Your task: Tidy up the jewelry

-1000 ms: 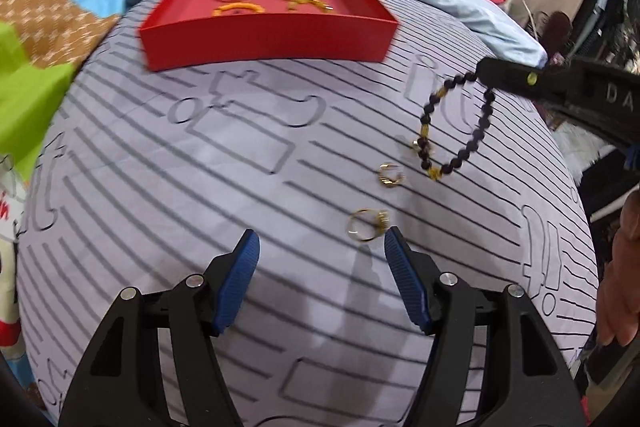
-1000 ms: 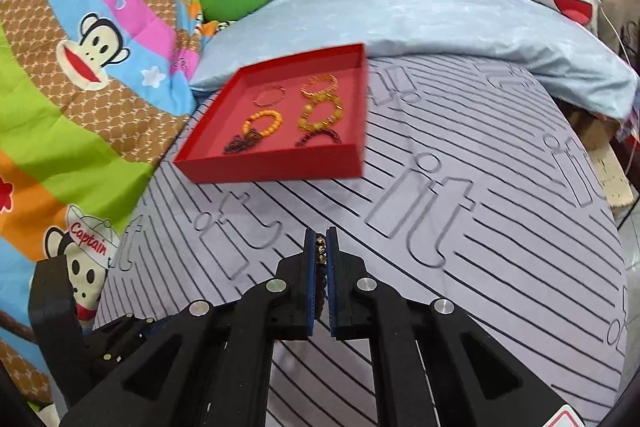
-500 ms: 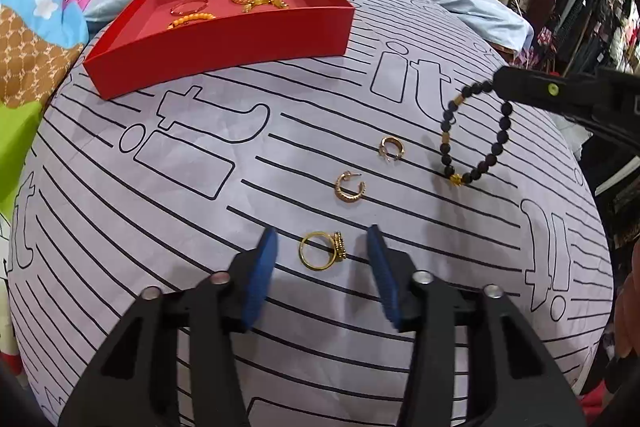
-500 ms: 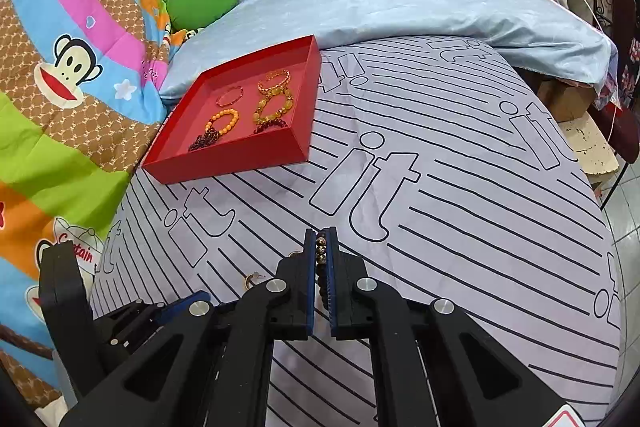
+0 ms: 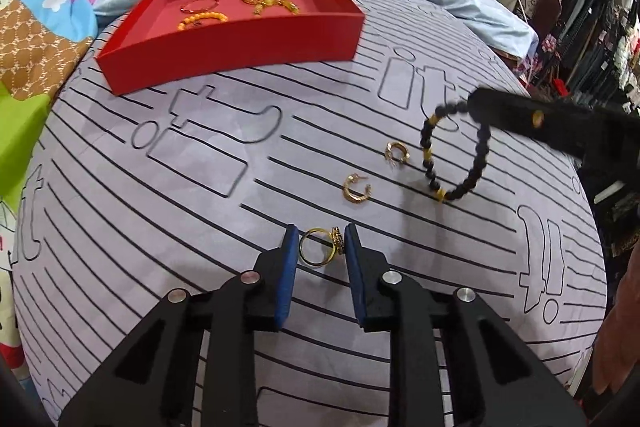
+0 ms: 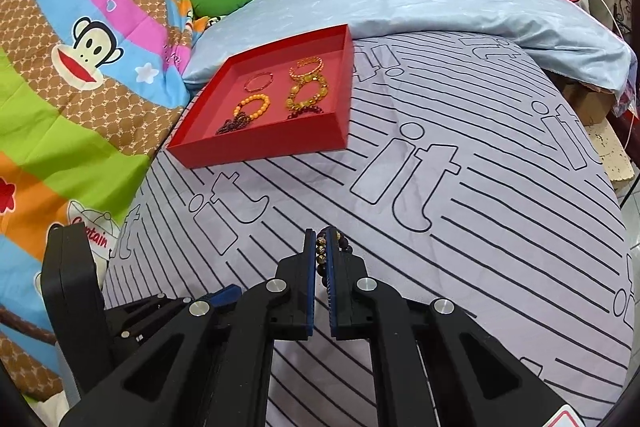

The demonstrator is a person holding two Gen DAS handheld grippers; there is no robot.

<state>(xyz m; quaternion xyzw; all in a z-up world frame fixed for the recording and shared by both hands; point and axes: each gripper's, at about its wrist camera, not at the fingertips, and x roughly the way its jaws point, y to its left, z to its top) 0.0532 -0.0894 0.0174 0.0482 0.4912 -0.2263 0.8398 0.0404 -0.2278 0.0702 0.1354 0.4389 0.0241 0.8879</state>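
Fingers of the left gripper (image 5: pixel 320 245) stand partly spread around a gold ring (image 5: pixel 320 247) lying on the striped sheet (image 5: pixel 160 211), pads just beside it on either side. Beyond lie two gold hoop earrings (image 5: pixel 356 189). The right gripper (image 6: pixel 321 251) is pinched on a dark bead bracelet (image 5: pixel 454 155), dangling above the sheet. Farther back sits the red tray (image 6: pixel 256 143) holding bracelets.

the right gripper (image 6: pixel 321 247) hides most of the black bracelet (image 6: pixel 320 251), so only a few beads show between its pads. in the left view the bracelet's (image 5: pixel 454 155) top beads are motion-blurred.
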